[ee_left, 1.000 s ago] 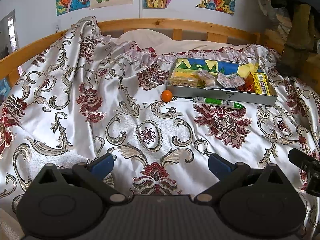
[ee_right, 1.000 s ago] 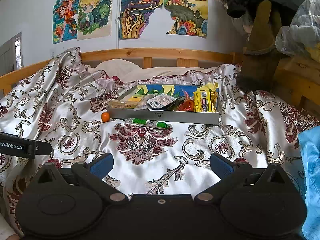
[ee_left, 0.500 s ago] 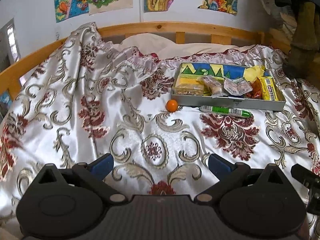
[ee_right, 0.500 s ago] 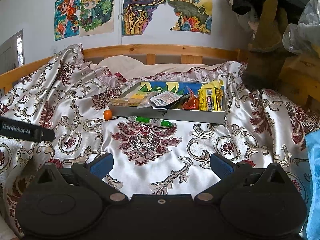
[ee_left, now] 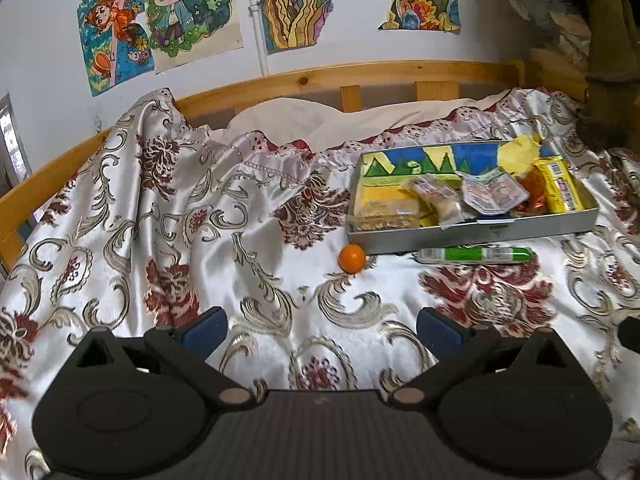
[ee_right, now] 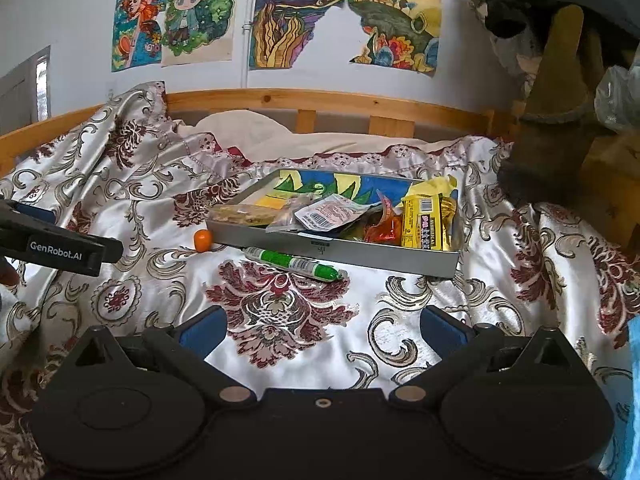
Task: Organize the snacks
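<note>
While both your left claw [ee_left: 320, 326] and right claw [ee_right: 322, 326] hang wide open and empty near you, the orange ball [ee_left: 352, 258] and green stick [ee_left: 476, 255] lie outside the tray [ee_left: 472, 236], so a clumsy pinch on slippery satin bedspread [ee_left: 240, 240] could roll them away.

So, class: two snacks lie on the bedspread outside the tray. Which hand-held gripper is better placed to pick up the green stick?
Probably the right hand-held gripper: open, empty, the green stick lies almost straight ahead. From the left hand-held gripper, it lies off to the right, and the orange ball is nearer.
</note>
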